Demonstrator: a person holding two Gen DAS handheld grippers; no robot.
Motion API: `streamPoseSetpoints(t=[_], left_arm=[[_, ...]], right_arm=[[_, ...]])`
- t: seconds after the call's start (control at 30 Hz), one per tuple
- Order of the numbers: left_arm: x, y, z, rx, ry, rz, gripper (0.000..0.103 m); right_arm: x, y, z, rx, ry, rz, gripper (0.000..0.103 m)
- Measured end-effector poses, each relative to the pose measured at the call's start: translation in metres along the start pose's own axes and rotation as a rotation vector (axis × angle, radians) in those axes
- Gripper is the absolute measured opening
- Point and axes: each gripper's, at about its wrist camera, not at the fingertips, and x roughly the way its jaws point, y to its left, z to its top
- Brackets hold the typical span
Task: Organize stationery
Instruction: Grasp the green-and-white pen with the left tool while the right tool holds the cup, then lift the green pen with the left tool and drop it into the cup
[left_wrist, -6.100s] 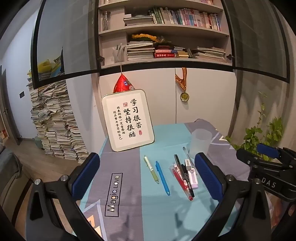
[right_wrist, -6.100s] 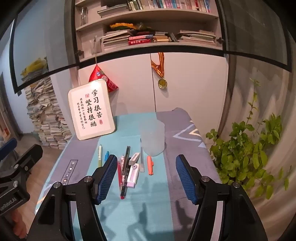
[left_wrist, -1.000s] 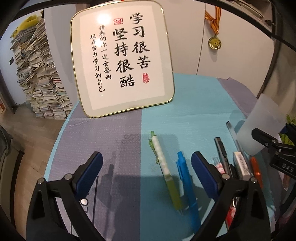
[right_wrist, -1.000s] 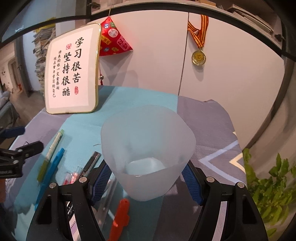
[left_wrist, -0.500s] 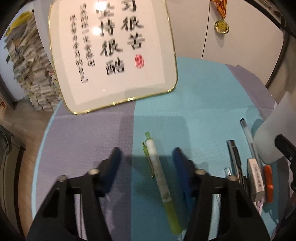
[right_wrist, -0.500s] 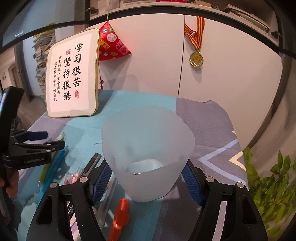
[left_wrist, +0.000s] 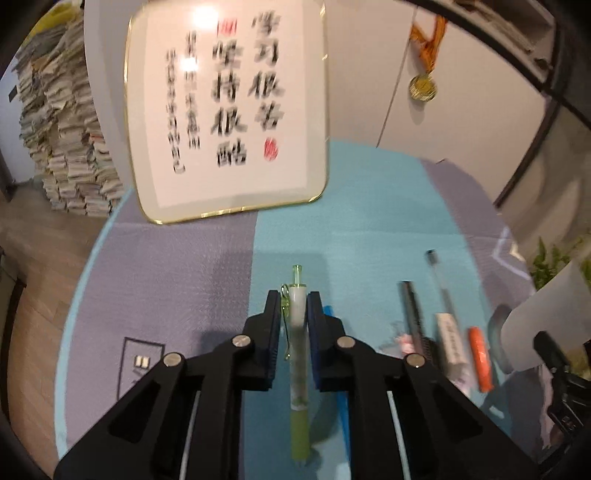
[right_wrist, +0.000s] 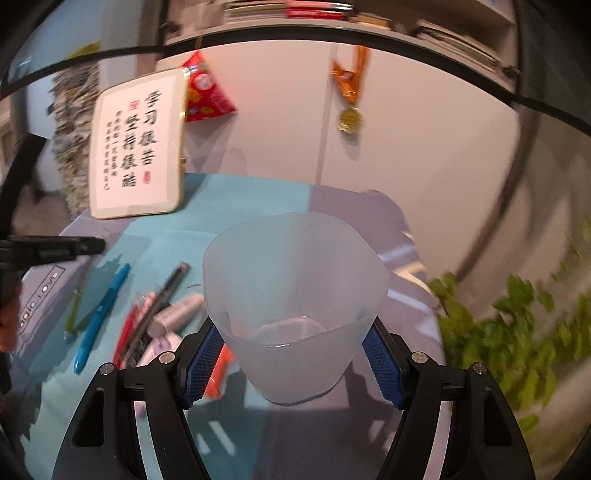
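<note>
My left gripper (left_wrist: 294, 299) is shut on a green and white pen (left_wrist: 299, 354) and grips it near its top end. In the right wrist view the same pen (right_wrist: 72, 314) lies low at the left, by the left gripper's finger (right_wrist: 55, 248). My right gripper (right_wrist: 293, 341) is shut on a frosted plastic cup (right_wrist: 295, 291), upright and empty, held just above the cloth. On the cloth lie a blue pen (right_wrist: 101, 314), a red pen (right_wrist: 127, 328), a black pen (left_wrist: 412, 310), a clear pen (left_wrist: 439, 280), an eraser (left_wrist: 450, 338) and an orange piece (left_wrist: 479, 363).
A framed calligraphy board (left_wrist: 229, 110) leans at the back of the blue and grey tablecloth (left_wrist: 369, 221). A medal (right_wrist: 349, 118) hangs on the cabinet behind. A green plant (right_wrist: 517, 332) stands off the right edge. Stacks of paper (left_wrist: 62, 140) stand on the floor at the left.
My left gripper has closed on the green pen, which lay free between its open jaws before. My right gripper has tilted and shifted with the cup in it.
</note>
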Motion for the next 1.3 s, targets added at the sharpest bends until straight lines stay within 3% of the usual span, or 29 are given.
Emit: streamPoseSetpoints(t=[0.2, 0.47, 0.7, 0.83, 1.03, 1.3], left_arm=[[-0.058, -0.025, 0.0, 0.036, -0.126, -0.052, 0.01], [-0.113, -0.05, -0.009, 0.109, -0.25, -0.102, 0.01], [-0.135, -0.069, -0.008, 0.132, -0.279, -0.178, 0.01], [-0.146, -0.089, -0.005, 0.158, -0.309, -0.22, 0.01], [-0.153, -0.121, -0.001, 0.196, -0.322, -0.3, 0.01], [-0.155, -0.148, 0.0, 0.233, -0.346, -0.353, 0.01]], right_arm=[[-0.018, -0.008, -0.019, 0.031, 0.018, -0.045, 0.073], [-0.011, -0.006, -0.035, 0.057, -0.014, 0.019, 0.074], [-0.011, 0.009, -0.037, -0.013, -0.06, 0.074, 0.074], [-0.01, 0.004, -0.037, 0.009, -0.056, 0.101, 0.074], [0.004, 0.006, -0.039, 0.014, 0.031, 0.104, 0.073], [0.005, -0.001, -0.042, 0.051, 0.038, 0.12, 0.073]])
